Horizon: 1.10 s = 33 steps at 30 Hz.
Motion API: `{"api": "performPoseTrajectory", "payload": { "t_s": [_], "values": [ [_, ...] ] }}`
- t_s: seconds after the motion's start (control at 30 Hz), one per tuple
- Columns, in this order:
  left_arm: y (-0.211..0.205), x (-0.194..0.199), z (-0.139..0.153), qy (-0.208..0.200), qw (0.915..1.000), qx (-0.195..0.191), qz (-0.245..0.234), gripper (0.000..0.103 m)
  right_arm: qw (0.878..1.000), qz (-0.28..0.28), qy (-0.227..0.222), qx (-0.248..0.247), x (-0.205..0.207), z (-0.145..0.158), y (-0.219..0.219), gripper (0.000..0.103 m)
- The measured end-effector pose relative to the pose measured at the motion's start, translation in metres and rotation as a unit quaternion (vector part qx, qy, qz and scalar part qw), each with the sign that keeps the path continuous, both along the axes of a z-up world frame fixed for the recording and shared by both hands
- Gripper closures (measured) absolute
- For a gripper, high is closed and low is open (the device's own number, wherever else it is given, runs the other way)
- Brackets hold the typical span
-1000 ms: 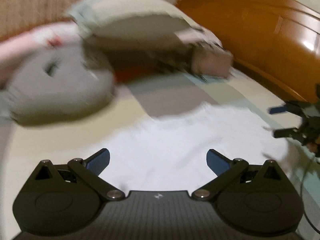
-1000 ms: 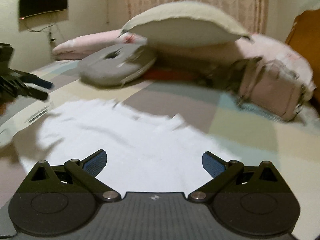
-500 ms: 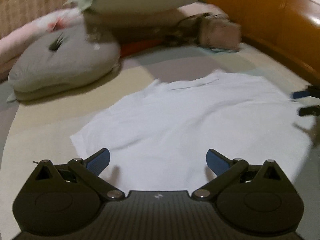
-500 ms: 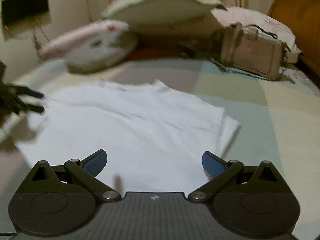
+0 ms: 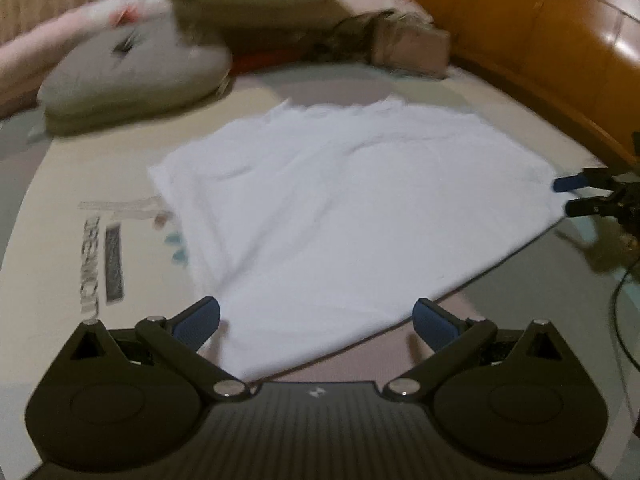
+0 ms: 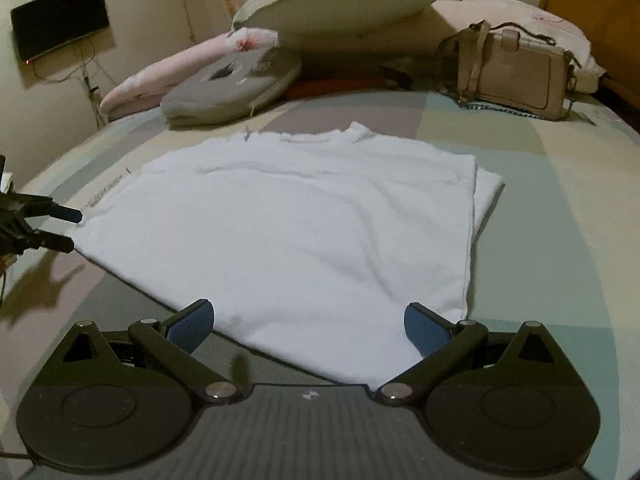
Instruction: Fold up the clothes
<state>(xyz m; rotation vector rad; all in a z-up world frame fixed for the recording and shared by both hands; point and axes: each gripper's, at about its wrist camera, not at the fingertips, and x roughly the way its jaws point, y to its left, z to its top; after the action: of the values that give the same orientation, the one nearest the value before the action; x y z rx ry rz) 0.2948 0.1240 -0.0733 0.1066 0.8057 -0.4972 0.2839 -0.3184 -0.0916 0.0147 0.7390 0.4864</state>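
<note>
Jaws spread on both grippers, holding nothing: the left gripper and right gripper each hover at a near corner of the white shirt, which lies flat on the bedspread, one side doubled under, pillows beyond

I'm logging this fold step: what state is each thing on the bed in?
White T-shirt: flat on the bed, partly folded, right side doubled over.
Left hand-held gripper: open, holding nothing.
Right hand-held gripper: open, holding nothing.
Beige handbag: upright, closed.
Grey cushion: lying flat.
Wall screen: dark.
</note>
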Motion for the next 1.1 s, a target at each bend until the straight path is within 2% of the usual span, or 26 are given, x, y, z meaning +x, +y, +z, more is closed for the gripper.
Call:
{"api": "performPoseTrajectory", "payload": {
  "t_s": [0.13, 0.2, 0.27, 0.37, 0.43, 0.5, 0.6, 0.67, 0.7, 0.77, 0.83, 0.87, 1.03, 1.1],
  "values": [
    [-0.004, -0.001, -0.016, 0.025, 0.9996, 0.000, 0.015, 0.001, 1.000, -0.008, 0.005, -0.014, -0.013, -0.004, -0.001, 0.000],
    [0.000, -0.009, -0.020, 0.017, 0.9995, 0.002, 0.025, 0.002, 1.000, -0.014, 0.007, -0.021, -0.020, -0.004, -0.003, 0.000],
    [-0.001, -0.015, -0.012, 0.021, 0.9994, 0.010, 0.028, 0.002, 0.999, -0.023, 0.006, -0.026, -0.026, -0.001, -0.008, 0.000],
    [-0.010, -0.029, 0.000, -0.016, 0.9977, 0.065, 0.014, 0.002, 0.998, -0.037, -0.001, -0.043, -0.036, 0.014, -0.010, 0.000],
    [-0.019, -0.038, 0.006, -0.047, 0.9929, 0.110, 0.003, 0.002, 0.996, -0.037, -0.022, -0.078, -0.041, 0.023, -0.003, 0.000],
    [-0.037, -0.049, 0.005, -0.098, 0.9781, 0.183, -0.013, 0.002, 0.989, -0.025, -0.054, -0.136, -0.045, 0.030, 0.014, 0.000],
    [-0.063, -0.056, -0.002, -0.137, 0.9555, 0.257, -0.046, 0.002, 0.965, 0.017, -0.095, -0.245, -0.049, 0.023, 0.048, 0.000],
    [-0.079, -0.058, -0.013, -0.164, 0.9351, 0.307, -0.066, 0.002, 0.940, 0.048, -0.121, -0.315, -0.051, 0.016, 0.071, 0.000],
    [-0.086, -0.060, -0.018, -0.178, 0.9220, 0.336, -0.076, 0.002, 0.925, 0.063, -0.133, -0.350, -0.052, 0.013, 0.083, 0.000],
    [-0.099, -0.063, -0.028, -0.215, 0.8904, 0.387, -0.106, 0.002, 0.896, 0.093, -0.151, -0.407, -0.054, 0.004, 0.098, 0.000],
    [-0.108, -0.066, -0.030, -0.232, 0.8736, 0.409, -0.126, 0.001, 0.869, 0.115, -0.166, -0.451, -0.055, -0.007, 0.106, 0.000],
    [-0.113, -0.065, -0.031, -0.237, 0.8683, 0.415, -0.134, 0.001, 0.861, 0.122, -0.171, -0.463, -0.054, -0.009, 0.110, 0.000],
    [-0.141, -0.053, -0.035, -0.261, 0.8487, 0.426, -0.174, 0.001, 0.853, 0.141, -0.194, -0.464, -0.044, -0.009, 0.132, 0.000],
    [-0.155, -0.050, -0.036, -0.272, 0.8476, 0.417, -0.183, 0.001, 0.849, 0.148, -0.206, -0.463, -0.040, -0.011, 0.142, 0.000]
  ]
}}
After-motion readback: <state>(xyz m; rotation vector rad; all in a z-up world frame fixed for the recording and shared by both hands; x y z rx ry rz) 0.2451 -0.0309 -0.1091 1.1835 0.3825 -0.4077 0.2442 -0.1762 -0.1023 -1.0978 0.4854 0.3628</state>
